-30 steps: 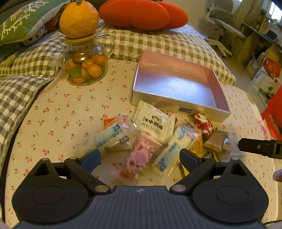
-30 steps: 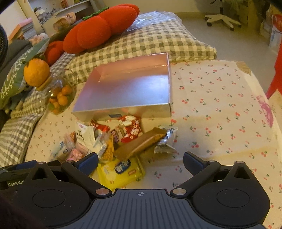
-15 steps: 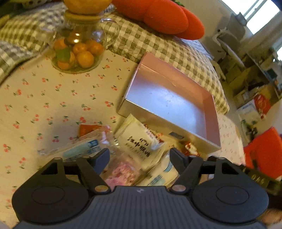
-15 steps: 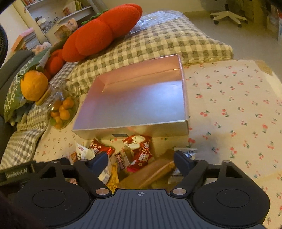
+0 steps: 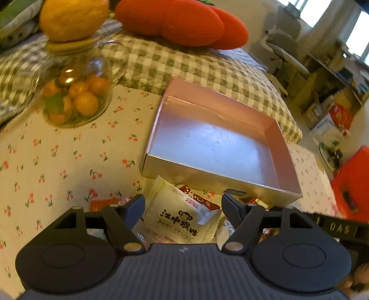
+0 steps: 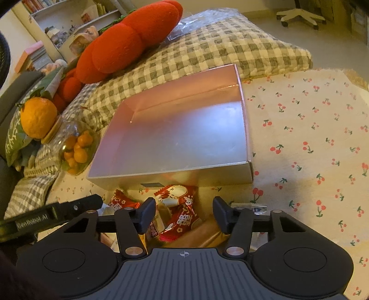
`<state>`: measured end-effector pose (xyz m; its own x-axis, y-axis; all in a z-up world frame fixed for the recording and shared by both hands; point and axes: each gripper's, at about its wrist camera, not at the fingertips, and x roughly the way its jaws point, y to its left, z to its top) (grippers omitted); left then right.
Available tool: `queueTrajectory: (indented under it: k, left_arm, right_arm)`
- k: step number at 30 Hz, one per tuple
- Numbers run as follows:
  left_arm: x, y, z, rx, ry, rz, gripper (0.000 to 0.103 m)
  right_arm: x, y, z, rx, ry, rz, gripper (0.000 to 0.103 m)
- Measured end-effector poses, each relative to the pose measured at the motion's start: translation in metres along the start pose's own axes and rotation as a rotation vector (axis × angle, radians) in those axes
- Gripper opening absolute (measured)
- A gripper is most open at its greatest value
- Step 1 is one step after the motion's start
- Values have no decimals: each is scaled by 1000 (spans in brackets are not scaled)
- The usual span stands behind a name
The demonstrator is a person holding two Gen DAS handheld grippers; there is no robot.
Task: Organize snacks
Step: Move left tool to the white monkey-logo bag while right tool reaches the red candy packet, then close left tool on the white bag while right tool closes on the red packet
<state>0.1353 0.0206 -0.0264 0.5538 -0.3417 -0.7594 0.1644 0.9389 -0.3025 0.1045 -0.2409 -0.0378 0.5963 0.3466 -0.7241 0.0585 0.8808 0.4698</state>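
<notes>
An empty pink box [image 5: 214,140] [image 6: 175,131] sits on the cherry-print tablecloth [image 5: 57,157]. A pile of snack packets lies in front of its near wall. My left gripper [image 5: 183,206] is open, its fingers either side of a white packet with black print [image 5: 177,217], above the pile. My right gripper [image 6: 182,212] is open over a red packet [image 6: 180,214] and a brown bar [image 6: 207,235]. A second red packet [image 6: 122,202] lies left of it. The left gripper's side [image 6: 50,214] shows at the left of the right wrist view.
A glass jar of small oranges [image 5: 76,97] [image 6: 73,145] with a big orange on its lid [image 5: 71,18] stands left of the box. A checked cushion [image 5: 184,67] and a red plush [image 5: 182,23] lie behind. The tablecloth [image 6: 311,138] runs on right of the box.
Both grippers have moved forward and down onto the snack pile, close to the box's near wall. Their fingers have narrowed somewhat around the white packet and the red packet.
</notes>
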Motion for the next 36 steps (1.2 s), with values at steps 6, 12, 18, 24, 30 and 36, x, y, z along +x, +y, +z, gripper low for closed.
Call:
queueTrajectory:
  k: [6, 12, 18, 24, 30, 36]
  left_arm:
    - [9, -5, -5, 106, 17, -10, 79]
    - [17, -10, -12, 191, 38, 9, 79]
    - [19, -9, -13, 212, 36, 10, 76]
    - [19, -10, -16, 256, 22, 5, 71]
    - [18, -14, -18, 287, 17, 13, 65]
    - [15, -14, -17, 282, 14, 19, 61]
  right_arm:
    - [7, 0, -2, 8, 17, 7, 45]
    - [11, 2, -7, -12, 16, -13, 43]
    - [15, 7, -10, -46, 8, -28, 40]
    - [18, 9, -12, -67, -11, -26, 36]
    - [18, 13, -13, -106, -11, -41, 29]
    - [13, 10, -11, -64, -7, -31, 25]
